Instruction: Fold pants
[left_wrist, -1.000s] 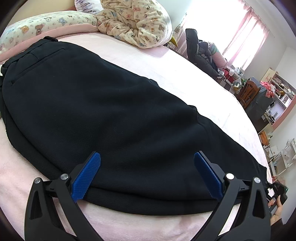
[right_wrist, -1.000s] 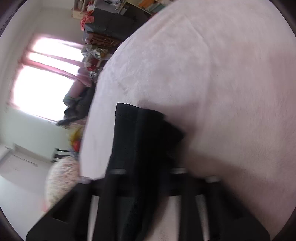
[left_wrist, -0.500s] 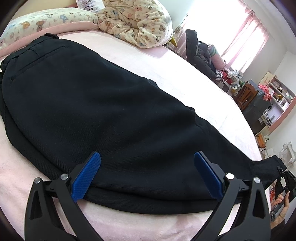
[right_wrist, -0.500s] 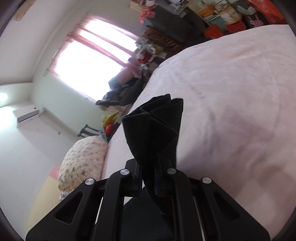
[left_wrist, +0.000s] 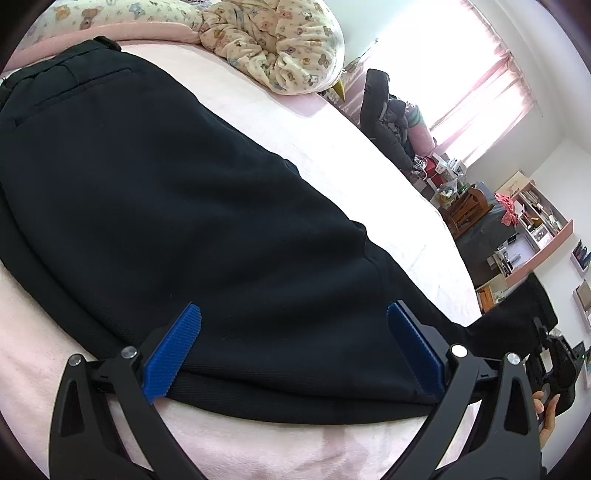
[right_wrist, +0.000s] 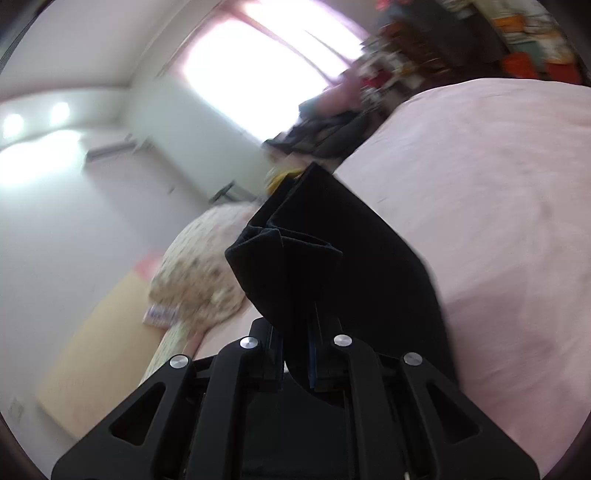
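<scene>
The left gripper (left_wrist: 293, 350) hovers wide open and empty over the near long edge of the black pants (left_wrist: 184, 221), which lie lengthwise on the pink bed (left_wrist: 332, 122), waistband toward the pillows (left_wrist: 273, 48) at the head end and the legs running right. The right gripper (right_wrist: 297, 354) is clamped on the bunched leg cuffs (right_wrist: 291, 258), lifted off the foot end. The cloth looks soft, limp and fairly light, so it should drape over easily; the hems and waistband seem the surest holds, and bare bed lies beyond the far edge.
</scene>
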